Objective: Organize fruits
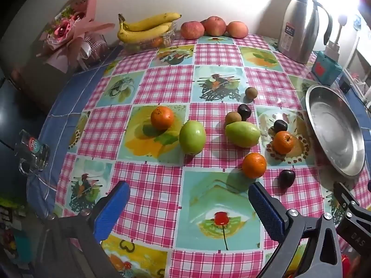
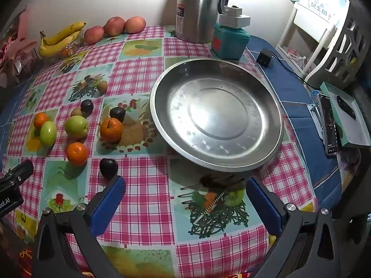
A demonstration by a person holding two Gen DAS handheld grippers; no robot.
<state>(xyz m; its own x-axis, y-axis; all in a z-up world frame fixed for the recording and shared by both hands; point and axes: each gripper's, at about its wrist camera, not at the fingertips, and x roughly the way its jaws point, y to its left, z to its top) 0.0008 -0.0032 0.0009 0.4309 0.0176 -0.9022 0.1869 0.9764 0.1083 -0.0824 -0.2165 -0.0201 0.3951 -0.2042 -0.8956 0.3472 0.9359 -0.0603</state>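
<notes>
Loose fruits, among them an orange (image 1: 254, 165) and a dark plum (image 1: 286, 178), lie scattered on the checked tablecloth (image 1: 162, 88) beside an empty steel bowl (image 2: 218, 113), likely their destination. Left gripper (image 1: 189, 202) and right gripper (image 2: 185, 197) hover above, jaws wide apart, holding nothing.

We count three oranges (image 1: 162, 118), two green fruits (image 1: 192, 137), three dark plums (image 1: 286, 178), two brown fruits (image 1: 251, 92), three apples at twelve o'clock (image 1: 192, 30), one steel pan (image 2: 218, 113).

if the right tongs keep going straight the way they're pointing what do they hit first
Probably the bare tablecloth just short of the steel pan; the right tongs are open and empty. Depth is unclear.
</notes>
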